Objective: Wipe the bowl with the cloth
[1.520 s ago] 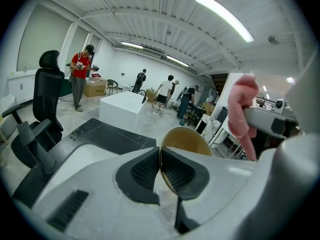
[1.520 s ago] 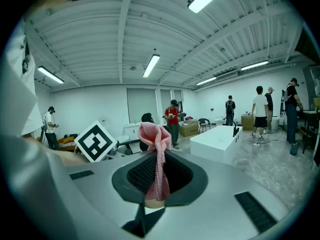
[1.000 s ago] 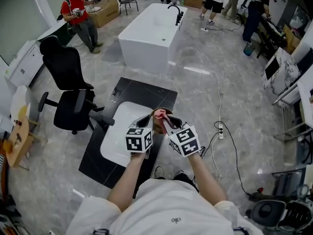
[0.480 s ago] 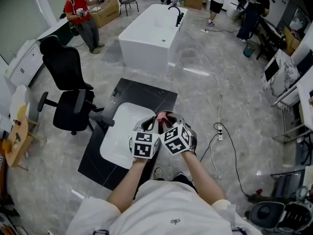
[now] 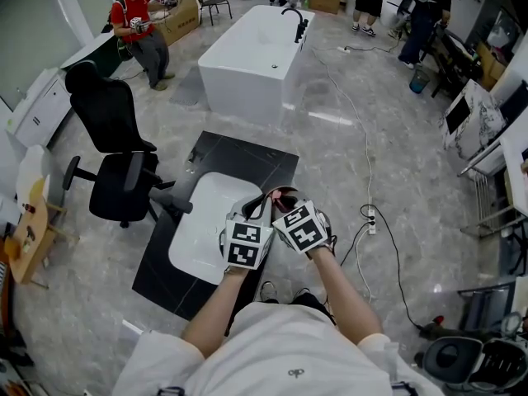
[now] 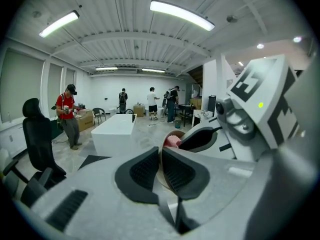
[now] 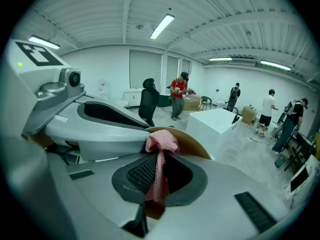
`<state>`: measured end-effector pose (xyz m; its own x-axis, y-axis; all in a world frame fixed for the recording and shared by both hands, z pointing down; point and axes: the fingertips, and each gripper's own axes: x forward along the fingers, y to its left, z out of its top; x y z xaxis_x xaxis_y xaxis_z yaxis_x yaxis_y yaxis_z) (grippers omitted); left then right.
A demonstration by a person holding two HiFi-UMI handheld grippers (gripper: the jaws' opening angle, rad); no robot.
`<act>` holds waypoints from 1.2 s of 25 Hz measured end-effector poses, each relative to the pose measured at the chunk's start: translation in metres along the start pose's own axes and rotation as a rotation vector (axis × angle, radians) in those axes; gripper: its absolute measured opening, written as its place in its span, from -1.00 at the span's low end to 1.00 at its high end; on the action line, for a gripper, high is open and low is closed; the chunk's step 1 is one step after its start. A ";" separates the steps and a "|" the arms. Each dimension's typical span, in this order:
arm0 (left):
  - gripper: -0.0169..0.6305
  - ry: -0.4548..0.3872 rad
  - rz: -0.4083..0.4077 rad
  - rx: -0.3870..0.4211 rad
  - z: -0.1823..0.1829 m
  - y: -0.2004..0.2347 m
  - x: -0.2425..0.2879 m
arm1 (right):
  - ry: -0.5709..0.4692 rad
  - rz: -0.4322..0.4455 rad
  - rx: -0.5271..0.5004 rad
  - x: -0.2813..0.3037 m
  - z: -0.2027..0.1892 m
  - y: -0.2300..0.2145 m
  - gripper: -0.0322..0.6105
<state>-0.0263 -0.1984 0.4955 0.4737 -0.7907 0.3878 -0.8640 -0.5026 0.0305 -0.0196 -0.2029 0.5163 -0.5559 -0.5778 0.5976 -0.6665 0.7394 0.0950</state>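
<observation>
The left gripper was clamped on the rim of the bowl, judged light and rigid; the right gripper pinched the cloth, judged soft and limp.

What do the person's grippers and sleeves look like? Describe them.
The left gripper and the right gripper both have smooth light-grey shells, with black ribbed pads lining the jaws. Each carries a white cube printed with black square markers. The person wears a white short-sleeved shirt.

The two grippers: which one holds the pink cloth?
The right gripper; the pink cloth is pinched between its fingers. The left gripper grips the rim of the bowl instead.
</observation>
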 end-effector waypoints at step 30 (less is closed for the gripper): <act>-0.87 -0.040 -0.032 0.064 0.008 -0.016 -0.007 | 0.028 0.169 0.153 -0.013 -0.009 0.002 -0.82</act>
<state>-0.0150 -0.1875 0.4846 0.5088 -0.7864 0.3502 -0.8360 -0.5484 -0.0168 -0.0092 -0.1908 0.5162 -0.6533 -0.4386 0.6172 -0.6340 0.7624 -0.1293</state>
